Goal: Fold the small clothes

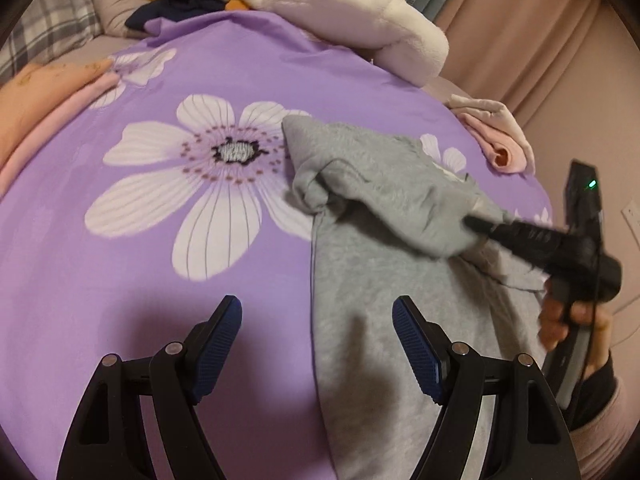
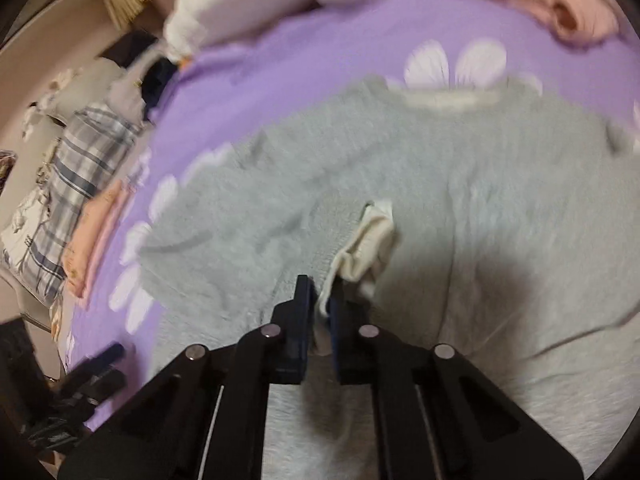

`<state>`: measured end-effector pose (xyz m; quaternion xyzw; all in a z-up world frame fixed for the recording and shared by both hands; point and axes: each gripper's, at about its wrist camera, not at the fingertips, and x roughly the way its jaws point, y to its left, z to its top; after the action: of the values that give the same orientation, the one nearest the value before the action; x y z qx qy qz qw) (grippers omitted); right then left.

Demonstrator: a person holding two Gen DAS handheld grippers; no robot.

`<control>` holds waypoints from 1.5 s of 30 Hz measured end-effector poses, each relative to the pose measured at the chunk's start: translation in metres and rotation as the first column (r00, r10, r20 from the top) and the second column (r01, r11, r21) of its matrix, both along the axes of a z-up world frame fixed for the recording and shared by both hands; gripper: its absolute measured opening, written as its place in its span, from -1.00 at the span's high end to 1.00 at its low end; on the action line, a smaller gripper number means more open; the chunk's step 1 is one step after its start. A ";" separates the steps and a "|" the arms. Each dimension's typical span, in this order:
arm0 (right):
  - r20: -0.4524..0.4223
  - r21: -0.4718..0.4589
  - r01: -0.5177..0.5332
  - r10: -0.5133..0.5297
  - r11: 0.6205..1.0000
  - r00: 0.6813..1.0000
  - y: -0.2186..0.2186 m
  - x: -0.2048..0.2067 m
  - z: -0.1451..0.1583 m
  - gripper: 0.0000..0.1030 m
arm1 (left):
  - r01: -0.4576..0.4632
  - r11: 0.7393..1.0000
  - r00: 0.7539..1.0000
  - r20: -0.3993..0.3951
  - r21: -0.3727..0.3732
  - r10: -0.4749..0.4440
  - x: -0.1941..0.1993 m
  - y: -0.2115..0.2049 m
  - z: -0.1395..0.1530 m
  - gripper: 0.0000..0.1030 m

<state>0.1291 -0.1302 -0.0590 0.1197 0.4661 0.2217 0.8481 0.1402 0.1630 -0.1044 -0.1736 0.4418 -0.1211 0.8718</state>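
Blue-padded left tongs point(image 1: 316, 344) hang wide open with nothing between them, one pad over the purple flowered bedspread point(image 1: 120, 264) and the other over the edge of the grey sweatshirt point(image 1: 384, 320). That sweatshirt lies spread on the bed, its sleeve point(image 1: 360, 176) folded across the body. Right tongs point(image 2: 318, 312) are closed on the sleeve's cream cuff point(image 2: 368, 248), pinching the fabric between the pads; from the left camera they show as a dark blurred shape point(image 1: 520, 236) at the sleeve end, with a hand point(image 1: 568, 320) on the handle. Farther out, a stack of folded pink and peach clothes point(image 1: 44, 108) sits at the left edge of the bedspread, and a rolled pink garment point(image 1: 500, 140) lies near the far right corner. A white plush blanket point(image 1: 352, 12) is heaped along the far side, beside a dark navy garment point(image 1: 180, 0). A plaid pillow point(image 2: 76, 176) lies beyond the bedspread. Nothing lies on the sweatshirt's body.
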 end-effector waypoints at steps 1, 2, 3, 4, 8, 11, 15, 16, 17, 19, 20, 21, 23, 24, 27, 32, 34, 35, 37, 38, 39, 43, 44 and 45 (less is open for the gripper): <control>0.019 -0.004 0.016 -0.016 1.000 1.000 -0.006 0.002 0.005 0.85 | -0.002 1.000 1.000 -0.005 -0.010 0.002 -0.003 0.001 -0.002 -0.51; 0.021 -0.039 0.039 -0.038 0.998 0.999 -0.011 0.006 0.006 0.85 | 0.000 1.000 1.000 -0.008 -0.024 -0.001 -0.004 0.002 -0.003 -0.50; 0.020 -0.069 0.051 -0.050 0.996 0.999 -0.010 0.010 0.004 0.85 | 0.004 0.999 1.000 -0.012 -0.034 -0.004 -0.005 0.002 -0.005 -0.50; 0.000 -0.122 0.049 -0.049 0.991 0.999 -0.012 0.017 -0.005 0.83 | 0.005 0.999 1.000 -0.015 -0.036 -0.005 -0.005 0.000 -0.006 -0.51; -0.034 -0.154 0.025 -0.030 0.988 0.999 -0.017 0.020 -0.014 0.58 | 0.027 0.998 1.000 -0.006 -0.056 -0.028 -0.003 -0.004 -0.003 -0.50; 0.078 -0.118 0.088 -0.079 0.989 0.994 -0.029 0.013 0.007 0.35 | 0.047 0.997 0.999 0.026 -0.055 -0.045 0.012 -0.013 0.009 -0.50; 0.125 -0.051 0.049 -0.043 0.997 0.991 -0.028 0.011 0.012 0.36 | 0.077 0.995 0.992 0.106 -0.061 -0.071 0.045 -0.035 0.030 -0.50; 0.100 -0.046 0.029 -0.025 0.999 0.995 -0.025 0.014 0.006 0.42 | 0.091 0.994 0.989 0.123 -0.066 -0.082 0.055 -0.041 0.033 -0.50; 0.082 -0.046 0.025 -0.021 0.999 0.996 -0.020 0.014 0.002 0.50 | 0.101 0.993 0.987 0.129 -0.056 -0.093 0.065 -0.049 0.035 -0.48; 0.041 -0.077 0.028 -0.025 0.997 0.999 -0.018 0.016 -0.013 0.58 | 0.117 0.992 0.988 0.104 -0.040 -0.112 0.085 -0.062 0.031 -0.34; 0.027 -0.087 0.034 -0.032 0.996 0.999 -0.019 0.017 -0.019 0.58 | 0.130 0.991 0.988 0.083 -0.029 -0.128 0.094 -0.068 0.025 -0.05; 0.008 -0.079 0.037 -0.036 0.996 0.999 -0.022 0.018 -0.024 0.57 | 0.122 0.993 0.991 0.049 0.002 -0.122 0.103 -0.073 0.018 0.20; -0.014 -0.022 0.042 -0.042 0.999 0.999 -0.030 0.017 -0.027 0.64 | 0.114 0.992 0.993 -0.036 0.062 -0.112 0.114 -0.078 -0.002 0.21; -0.028 0.004 0.042 -0.042 0.999 0.999 -0.035 0.017 -0.026 0.64 | 0.109 0.992 0.991 -0.084 0.062 -0.103 0.117 -0.077 -0.014 0.24; -0.035 0.026 0.049 -0.048 0.998 0.998 -0.054 0.002 -0.017 0.49 | 0.115 0.993 0.991 -0.065 0.035 -0.113 0.110 -0.071 -0.017 0.24; -0.014 0.130 0.081 -0.080 0.988 0.997 -0.099 -0.055 0.001 0.02 | 0.117 0.993 0.991 -0.065 -0.033 -0.119 0.067 -0.054 -0.005 -0.31; -0.001 0.143 0.111 -0.112 0.983 0.994 -0.129 -0.083 0.004 -0.05 | 0.116 0.992 0.992 -0.043 -0.043 -0.118 0.031 -0.043 -0.002 -0.43; 0.004 0.138 0.137 -0.139 0.981 0.990 -0.145 -0.098 0.005 -0.09 | 0.119 0.992 0.992 -0.043 -0.052 -0.121 0.017 -0.040 -0.001 -0.43; 0.009 0.126 0.193 -0.196 0.973 0.981 -0.179 -0.130 0.004 -0.18 | 0.113 0.991 0.992 -0.055 -0.076 -0.118 -0.011 -0.028 0.000 -0.43; 0.000 0.124 0.225 -0.227 0.966 0.974 -0.194 -0.145 0.001 -0.21 | 0.102 0.991 0.992 -0.059 -0.092 -0.107 -0.025 -0.021 0.000 -0.43; -0.011 0.120 0.250 -0.250 0.961 0.968 -0.205 -0.156 -0.003 -0.22 | 0.090 0.989 0.993 -0.068 -0.119 -0.098 -0.039 -0.013 -0.001 -0.43; -0.099 0.129 0.327 -0.316 0.936 0.944 -0.240 -0.197 -0.025 -0.23 | 0.050 0.950 0.992 -0.096 -0.307 -0.083 -0.074 0.010 -0.008 -0.44; -0.114 0.141 0.333 -0.319 0.932 0.941 -0.242 -0.201 -0.027 -0.23 | 0.047 0.938 0.990 -0.106 -0.343 -0.088 -0.079 0.012 -0.011 -0.44; -0.143 0.168 0.333 -0.311 0.928 0.939 -0.247 -0.210 -0.034 -0.23 | 0.053 0.930 0.989 -0.112 -0.363 -0.100 -0.083 0.010 -0.012 -0.44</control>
<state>-0.0809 -0.3770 -0.0929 0.2874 0.4643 0.1155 0.8298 0.0575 0.1727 -0.1163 -0.3198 0.4740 -0.2220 0.7898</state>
